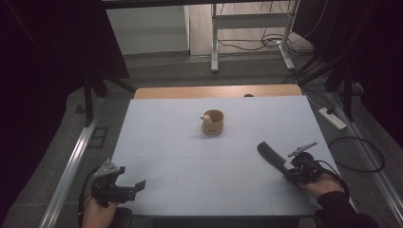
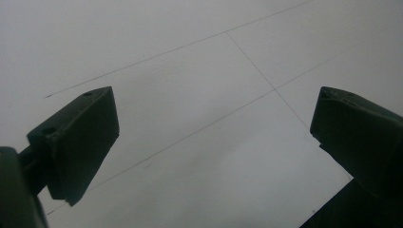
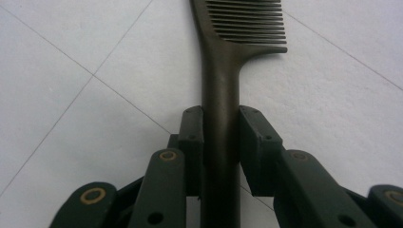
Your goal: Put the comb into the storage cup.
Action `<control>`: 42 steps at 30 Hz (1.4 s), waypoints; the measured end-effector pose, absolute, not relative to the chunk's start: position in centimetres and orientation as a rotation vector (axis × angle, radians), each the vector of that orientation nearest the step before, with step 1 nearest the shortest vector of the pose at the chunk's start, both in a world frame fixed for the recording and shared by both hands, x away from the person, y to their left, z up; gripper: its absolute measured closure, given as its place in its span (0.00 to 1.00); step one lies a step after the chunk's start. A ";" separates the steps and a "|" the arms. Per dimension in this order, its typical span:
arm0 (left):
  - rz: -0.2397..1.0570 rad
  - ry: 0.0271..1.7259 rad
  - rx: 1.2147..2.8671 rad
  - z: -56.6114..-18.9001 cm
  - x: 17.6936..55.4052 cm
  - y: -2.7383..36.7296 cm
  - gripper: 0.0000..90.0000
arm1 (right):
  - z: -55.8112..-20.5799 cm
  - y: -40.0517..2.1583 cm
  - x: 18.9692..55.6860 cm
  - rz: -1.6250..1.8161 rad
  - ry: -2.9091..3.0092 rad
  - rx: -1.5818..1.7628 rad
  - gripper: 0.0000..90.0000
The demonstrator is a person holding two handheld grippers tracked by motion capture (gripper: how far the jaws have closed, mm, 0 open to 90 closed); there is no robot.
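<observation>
Near the right edge of the table, towards its front corner, a dark comb is pinched by the right gripper, whose jaws are pressed on the handle from both sides. The toothed part points away from the gripper, towards the middle of the table. The comb is judged light, stiff and rather smooth, so the handle is the proper place for a hold, not the thin teeth. At the front left corner, the left gripper is kept with jaws spread wide and nothing between them. A small brown cup stands well apart, nearer the far edge.
</observation>
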State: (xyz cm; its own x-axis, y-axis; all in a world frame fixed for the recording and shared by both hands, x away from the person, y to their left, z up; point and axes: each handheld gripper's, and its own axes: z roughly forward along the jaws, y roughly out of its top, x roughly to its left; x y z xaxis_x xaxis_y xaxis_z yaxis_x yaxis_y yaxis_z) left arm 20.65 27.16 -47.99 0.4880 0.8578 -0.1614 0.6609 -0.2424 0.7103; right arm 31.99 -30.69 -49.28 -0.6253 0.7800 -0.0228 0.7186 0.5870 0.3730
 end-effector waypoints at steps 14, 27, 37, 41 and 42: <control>0.333 1.256 1.976 -47.9 20.7 27.3 0.02 | -49.0 -31.0 31.7 0.564 2.599 1.275 0.81; 0.282 1.175 1.955 -47.4 21.4 26.7 0.01 | -47.6 -30.7 31.0 0.669 2.544 1.187 0.81; 0.287 1.121 1.913 -46.5 22.2 26.2 0.00 | -46.7 -30.3 30.4 0.754 2.525 1.115 0.81; 0.274 1.105 1.895 -46.2 22.6 25.7 0.00 | -46.4 -30.2 30.2 0.786 2.519 1.094 0.81; 0.269 1.101 1.892 -46.1 22.7 25.6 0.00 | -46.3 -30.1 30.2 0.799 2.516 1.085 0.81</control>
State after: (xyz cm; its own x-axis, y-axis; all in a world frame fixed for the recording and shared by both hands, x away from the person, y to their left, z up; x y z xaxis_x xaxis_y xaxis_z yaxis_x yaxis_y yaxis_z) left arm 22.70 25.57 -46.10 0.5793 0.7803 -0.2355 0.5843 -0.1961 0.7875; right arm 30.18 -30.13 -46.26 -0.6757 0.7360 -0.0415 0.5772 0.5633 0.5912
